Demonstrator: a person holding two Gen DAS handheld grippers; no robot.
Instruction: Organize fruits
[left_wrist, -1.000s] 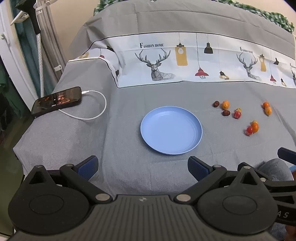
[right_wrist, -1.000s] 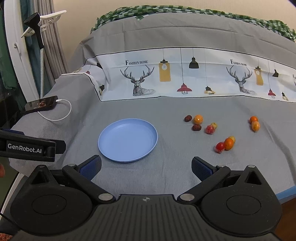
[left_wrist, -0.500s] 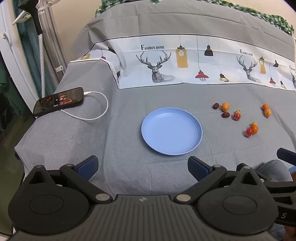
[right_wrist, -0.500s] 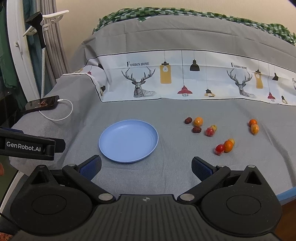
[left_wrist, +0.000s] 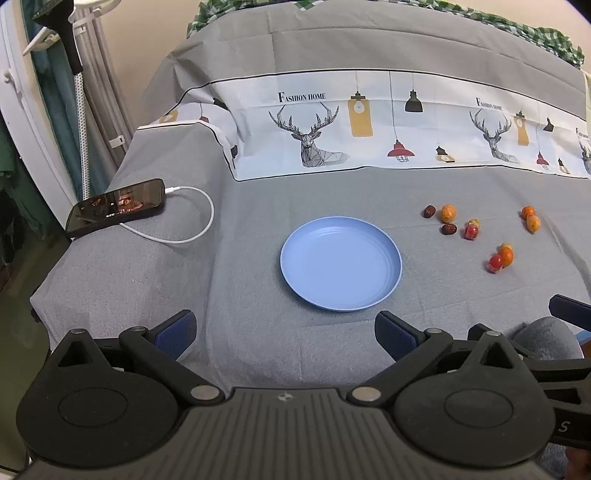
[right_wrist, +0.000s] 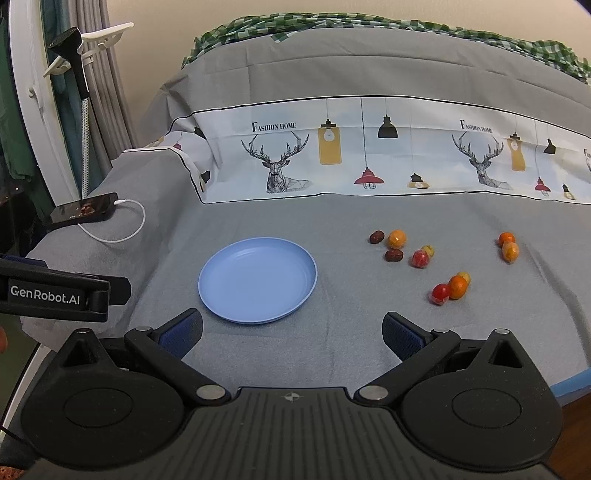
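A light blue plate lies on the grey cloth. Right of it lie several small fruits: two dark dates, an orange one, a red one, a red and orange pair, and two orange ones farther right. My left gripper is open and empty, near the table's front edge below the plate. My right gripper is open and empty, in front of the plate and the fruits.
A black phone with a white charging cable lies at the left edge. A printed cloth with deer rises behind the table. A white stand is at far left.
Both views have drifted slightly back and up; the plate and fruits sit a little lower in view. Both grippers stay open and nothing on the cloth has moved.
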